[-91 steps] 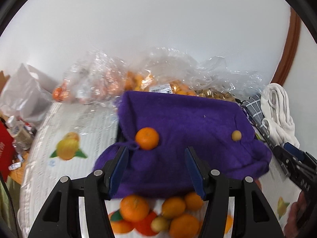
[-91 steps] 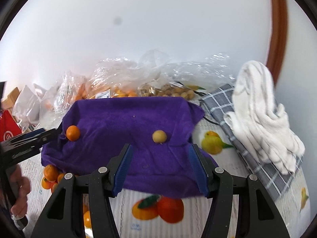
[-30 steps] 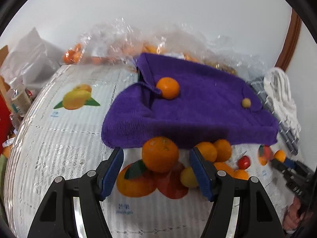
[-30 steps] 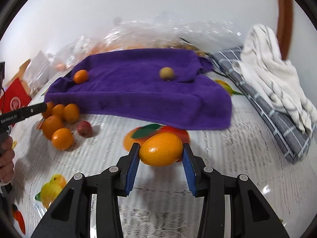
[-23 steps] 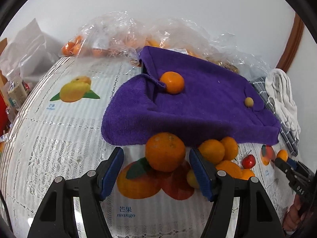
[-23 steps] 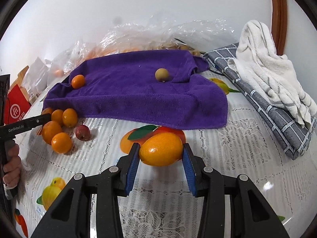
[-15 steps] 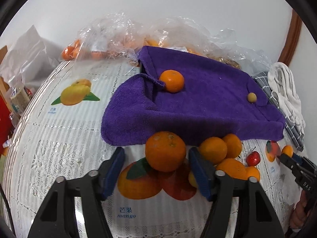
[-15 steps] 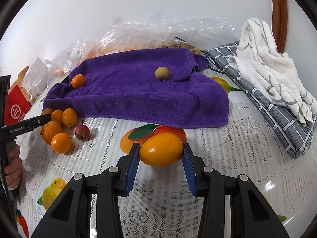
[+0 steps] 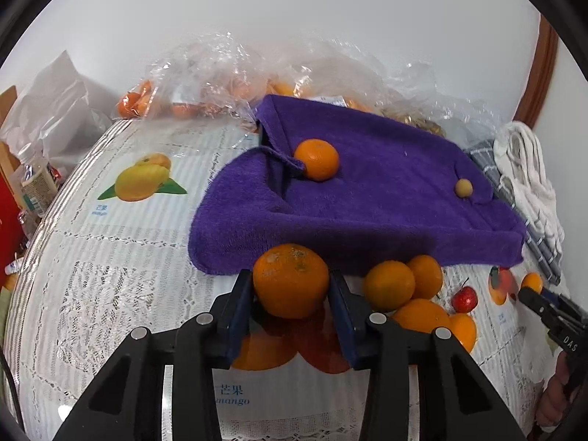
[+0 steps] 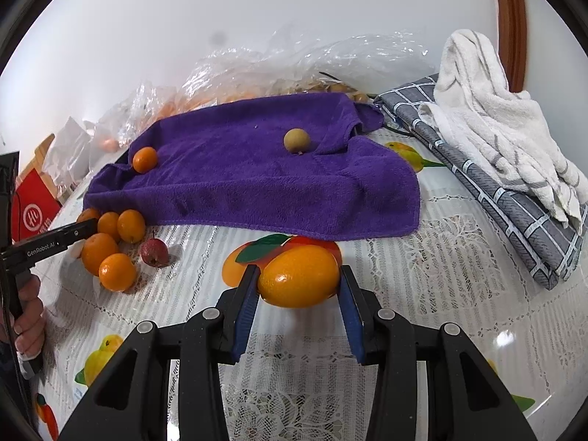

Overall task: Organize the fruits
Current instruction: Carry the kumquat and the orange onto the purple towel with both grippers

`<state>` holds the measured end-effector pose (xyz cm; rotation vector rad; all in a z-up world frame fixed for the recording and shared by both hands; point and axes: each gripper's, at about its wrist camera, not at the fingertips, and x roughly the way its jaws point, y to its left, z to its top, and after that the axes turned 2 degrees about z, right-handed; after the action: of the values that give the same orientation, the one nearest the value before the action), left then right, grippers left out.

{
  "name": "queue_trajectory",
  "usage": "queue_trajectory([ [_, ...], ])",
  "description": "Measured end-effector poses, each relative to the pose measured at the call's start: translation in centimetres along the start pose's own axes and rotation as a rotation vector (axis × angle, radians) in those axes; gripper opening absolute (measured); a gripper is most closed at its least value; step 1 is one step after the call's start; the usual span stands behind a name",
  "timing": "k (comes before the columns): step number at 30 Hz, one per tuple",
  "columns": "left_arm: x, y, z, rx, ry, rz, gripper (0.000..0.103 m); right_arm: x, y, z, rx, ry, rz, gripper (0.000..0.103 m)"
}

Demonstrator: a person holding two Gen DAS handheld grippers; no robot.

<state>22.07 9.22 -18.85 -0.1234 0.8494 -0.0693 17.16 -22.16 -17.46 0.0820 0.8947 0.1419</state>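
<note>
The left gripper [image 9: 290, 290] is clamped on a mandarin orange [image 9: 290, 280], the blue pads pressing its two flanks at its widest part, a hold that should keep the round fruit from rolling out. The right gripper [image 10: 298, 286] is likewise clenched on a smooth yellow-orange oval fruit [image 10: 298, 275], taken across its long axis with the pads against its two ends; whether either fruit is lifted off the bench [image 10: 441, 275] or only just above it cannot be told. Ahead of both grippers lies a purple towel [image 10: 257, 180] spread over something raised, and it seems to be the sorting ground: a small mandarin [image 9: 316, 159] sits ahead and slightly right of the left gripper, near the towel's left end, while a small tan round fruit [image 10: 297, 140] rests straight ahead of the right gripper, near the towel's right end, so each kind appears to get its own end. Just right of the left gripper, a cluster of loose oranges [image 9: 402, 286] and a small red fruit [image 9: 463, 299] wait on the bench below the towel's near edge, presumably still unsorted. Judging from this, each gripper is about to carry its fruit forward onto the towel.
</note>
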Motion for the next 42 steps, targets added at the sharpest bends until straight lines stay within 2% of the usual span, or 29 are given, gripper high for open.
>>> queue_trajectory([
  [16,-2.3,1.2,0.4,-0.078,-0.116,-0.019,0.039,-0.3,-0.1,0.0,0.009,-0.010,0.016,0.042],
  [31,-4.4,0.4,0.2,-0.057,-0.181,-0.032,0.039,-1.3,-0.8,0.2,0.052,-0.046,0.023,0.042],
  [35,-5.1,-0.2,0.6,-0.051,-0.176,-0.035,0.039,-2.5,-0.8,1.5,0.028,-0.070,0.014,0.042],
  [42,-6.5,-0.8,2.9,-0.037,-0.190,-0.028,0.039,-3.0,-0.3,6.2,0.007,-0.143,0.028,0.042],
])
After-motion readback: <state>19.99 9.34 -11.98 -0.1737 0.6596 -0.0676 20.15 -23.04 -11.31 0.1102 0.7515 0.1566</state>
